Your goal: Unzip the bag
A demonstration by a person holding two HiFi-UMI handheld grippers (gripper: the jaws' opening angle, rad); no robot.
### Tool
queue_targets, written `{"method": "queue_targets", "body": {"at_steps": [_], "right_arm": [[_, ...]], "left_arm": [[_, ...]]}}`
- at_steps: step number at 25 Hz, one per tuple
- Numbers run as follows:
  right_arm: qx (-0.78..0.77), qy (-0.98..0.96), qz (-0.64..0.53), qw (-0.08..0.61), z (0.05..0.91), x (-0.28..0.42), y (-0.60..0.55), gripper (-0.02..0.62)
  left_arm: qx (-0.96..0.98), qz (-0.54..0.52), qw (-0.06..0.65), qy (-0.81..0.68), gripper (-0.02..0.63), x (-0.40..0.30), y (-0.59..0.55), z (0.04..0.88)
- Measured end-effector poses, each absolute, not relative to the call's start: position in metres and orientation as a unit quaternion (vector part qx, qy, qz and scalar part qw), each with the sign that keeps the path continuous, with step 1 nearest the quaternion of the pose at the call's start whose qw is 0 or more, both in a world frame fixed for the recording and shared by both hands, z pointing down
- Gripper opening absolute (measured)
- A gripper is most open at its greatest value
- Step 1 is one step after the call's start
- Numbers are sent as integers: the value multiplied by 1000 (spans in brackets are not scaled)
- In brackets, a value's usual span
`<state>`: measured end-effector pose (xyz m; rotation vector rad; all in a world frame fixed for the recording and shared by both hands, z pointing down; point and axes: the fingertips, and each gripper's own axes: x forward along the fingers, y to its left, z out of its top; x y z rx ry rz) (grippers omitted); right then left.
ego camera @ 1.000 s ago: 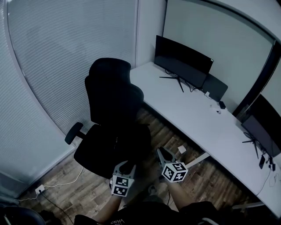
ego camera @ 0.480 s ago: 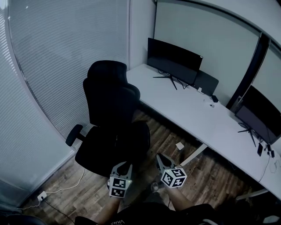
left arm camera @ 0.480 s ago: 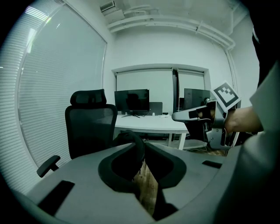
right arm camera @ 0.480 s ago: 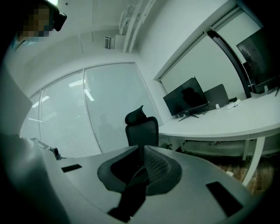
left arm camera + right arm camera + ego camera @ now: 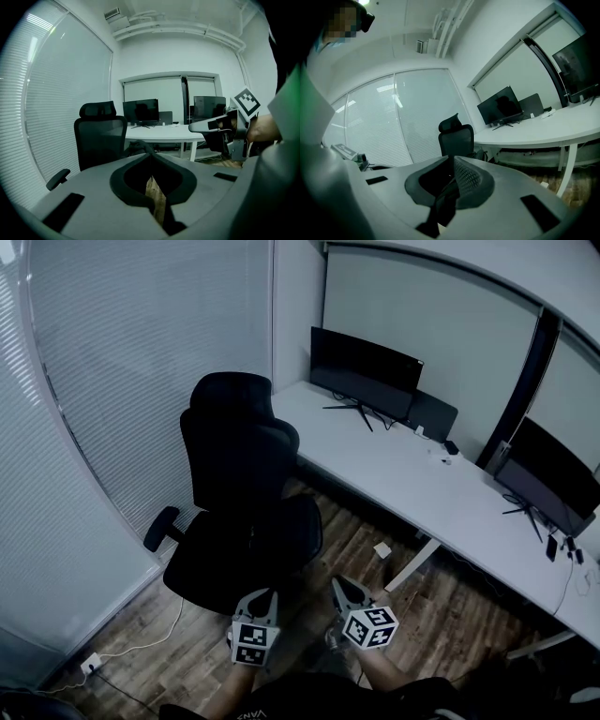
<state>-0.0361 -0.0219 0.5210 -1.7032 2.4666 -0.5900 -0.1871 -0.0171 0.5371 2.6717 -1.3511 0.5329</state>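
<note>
Left tool point(image 5: 265, 595): jaws closing, tips already together, nothing pinched; held low, near the chair point(image 5: 239, 460).
Right tool point(image 5: 339, 583): pressed together, empty; just beside the left tool.
Bag point(image 5: 138, 146): dark lump on the chair seat, apart from both tools; zip not discernible.
Table point(image 5: 403, 486): white, monitor point(image 5: 366, 376) carried.

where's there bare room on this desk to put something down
On the desk, the front strip from the chair across to the right-hand monitor is bare. The back edge is crowded: corner monitor, its stand, small items.
</note>
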Motion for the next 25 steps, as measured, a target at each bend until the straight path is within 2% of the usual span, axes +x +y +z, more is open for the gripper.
{"method": "queue_targets", "body": {"at_steps": [11,25], "right_arm": [[-547,812,-203,23,538,-70,16,51],[-553,807,-210,-12,551,-65,41,51]], "left_arm": [[884,175,66,-428,20,-202,19,546],[882,176,79,-430,20,-212,39,548]]}}
